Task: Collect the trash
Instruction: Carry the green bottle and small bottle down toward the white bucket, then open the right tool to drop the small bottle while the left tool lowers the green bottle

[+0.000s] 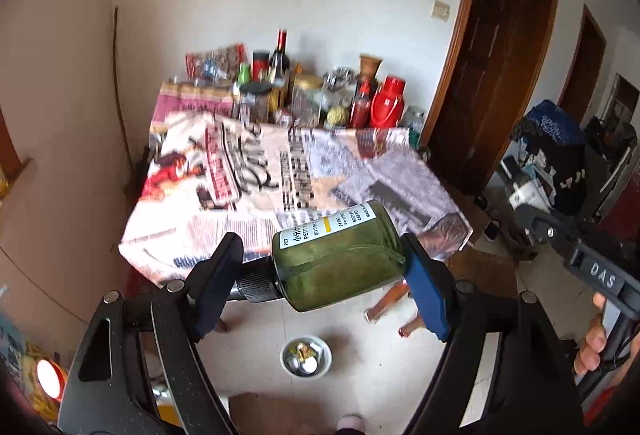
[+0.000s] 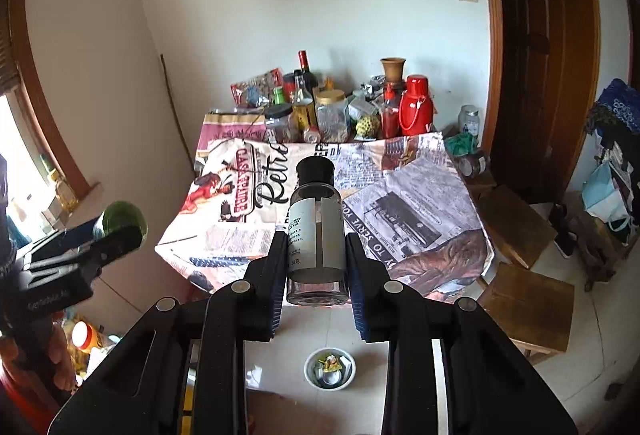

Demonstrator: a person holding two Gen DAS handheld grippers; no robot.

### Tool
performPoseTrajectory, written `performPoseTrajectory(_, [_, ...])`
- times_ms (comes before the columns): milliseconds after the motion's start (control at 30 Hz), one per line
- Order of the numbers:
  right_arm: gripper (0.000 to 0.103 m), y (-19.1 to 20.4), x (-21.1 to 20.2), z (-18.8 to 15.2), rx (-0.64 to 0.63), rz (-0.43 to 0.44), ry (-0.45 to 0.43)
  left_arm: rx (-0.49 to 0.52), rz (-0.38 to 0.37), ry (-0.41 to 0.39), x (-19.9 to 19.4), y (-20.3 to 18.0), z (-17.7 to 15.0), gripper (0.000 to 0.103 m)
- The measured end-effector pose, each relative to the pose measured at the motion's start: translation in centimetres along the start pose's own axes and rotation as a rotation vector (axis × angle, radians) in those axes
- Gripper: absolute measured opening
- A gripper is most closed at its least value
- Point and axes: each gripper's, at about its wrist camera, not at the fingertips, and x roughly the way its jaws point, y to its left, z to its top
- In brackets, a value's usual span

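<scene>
My left gripper point(image 1: 320, 253) is shut on a green plastic bottle point(image 1: 340, 263) that lies sideways between the pads, its black neck toward the left finger. In the right wrist view that gripper point(image 2: 84, 247) and the green bottle point(image 2: 120, 221) show at the left edge. My right gripper point(image 2: 317, 241) is shut on a clear grey bottle point(image 2: 318, 203) with a black cap, held upright. Both hang in front of the table, above a white bin point(image 1: 285, 357) point(image 2: 309, 369) on the floor that holds wrappers.
A table under a newspaper-print cloth point(image 1: 240, 175) point(image 2: 400, 195) stands ahead, with jars, bottles and a red flask point(image 2: 416, 107) crowded along the back. Two wooden stools point(image 2: 528, 315) sit to the right. A dark door point(image 2: 548, 35) is behind them.
</scene>
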Motion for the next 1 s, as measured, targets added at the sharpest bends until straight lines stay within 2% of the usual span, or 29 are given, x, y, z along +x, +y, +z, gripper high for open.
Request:
performPoseTrajectory(167, [0.026,-1.5,4.8,-2.0,-0.010,0.024,0.081,-0.048,0.020,0.083,4.7,-0.1,-2.6,0.078])
performPoseTrajectory(400, [0.026,-3.7,13.2,-7.4,-0.008,0.052,0.241,-0.095,0.036,0.210,13.1,0.3,-8.0,0.078])
performPoseTrajectory(533, [0.026,-4.7,17.5,-11.5,0.009,0.073,0.341,-0.143,0.044,0.299,18.0,1.2,-12.5,0.078])
performPoseTrajectory(733, [0.026,-5.4,24.7,-19.2,0.036,0.099,0.505,-0.203,0.044,0.438,24.9,3.1,-20.0,0.078])
performPoseTrajectory(1000, [0.026,-5.4,32.8,-26.8,0.007,0.125,0.609,-0.275,0.077,0.542,31.2,6.3,-29.0,0.078])
